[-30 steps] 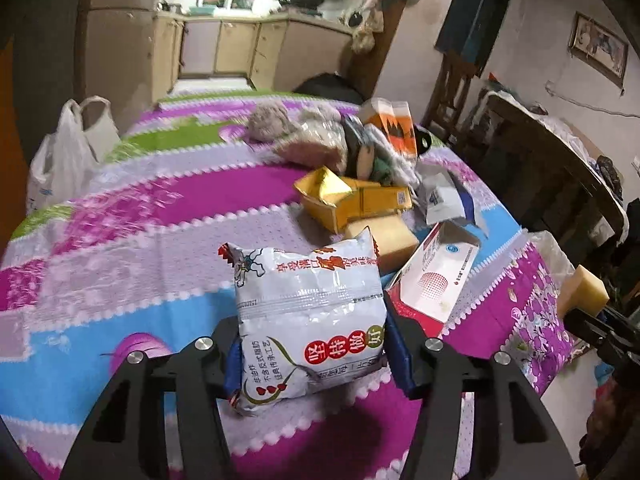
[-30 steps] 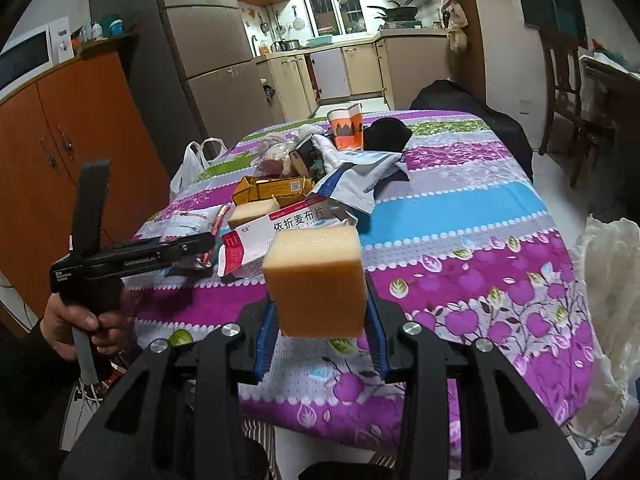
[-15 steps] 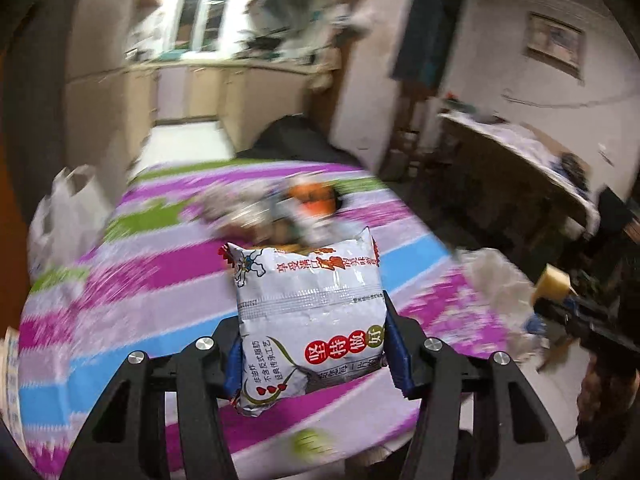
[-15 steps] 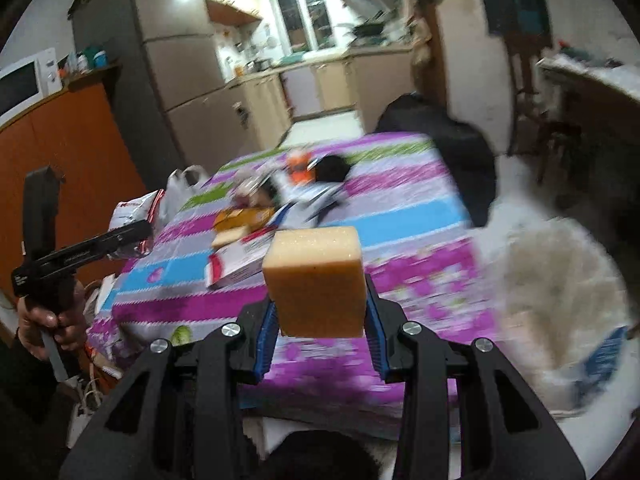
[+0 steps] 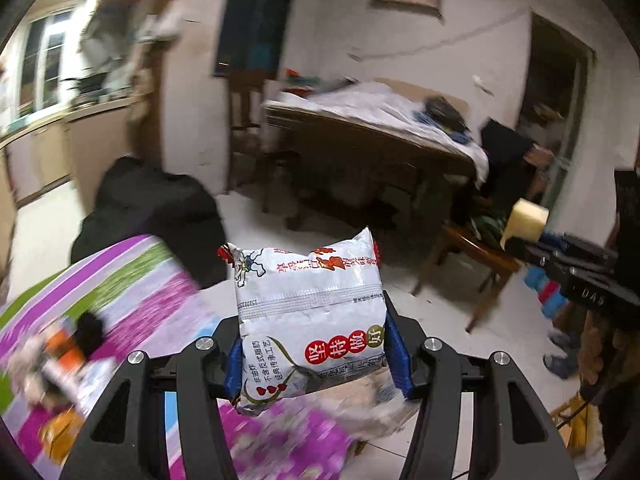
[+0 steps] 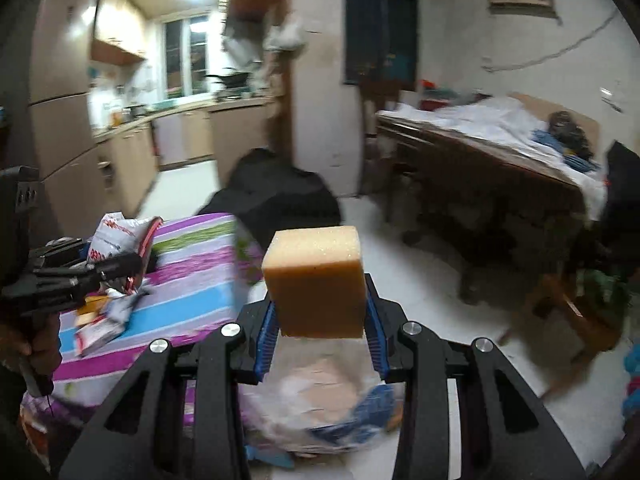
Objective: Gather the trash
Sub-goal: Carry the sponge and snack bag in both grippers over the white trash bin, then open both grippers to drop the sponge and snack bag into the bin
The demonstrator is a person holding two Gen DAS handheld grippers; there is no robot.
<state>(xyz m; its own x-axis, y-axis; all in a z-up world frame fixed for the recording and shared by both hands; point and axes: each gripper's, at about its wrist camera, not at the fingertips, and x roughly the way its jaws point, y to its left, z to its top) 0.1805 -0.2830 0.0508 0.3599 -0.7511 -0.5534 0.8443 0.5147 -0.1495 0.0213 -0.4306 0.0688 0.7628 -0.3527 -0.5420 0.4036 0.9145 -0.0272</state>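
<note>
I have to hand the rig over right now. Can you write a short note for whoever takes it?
Left gripper: shut on the white snack packet, off the table.
Right gripper: shut on the yellow sponge block, above a clear bag on the floor.
Done: both pieces picked up.
Left: drop both, probably into that bag; then clear the wrappers and boxes on the striped tablecloth.

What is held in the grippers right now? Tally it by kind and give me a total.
Snack packets: 1, the white packet clamped in the left gripper.
Foam blocks: 1, the yellow sponge block clamped in the right gripper.
Total: 2
</note>
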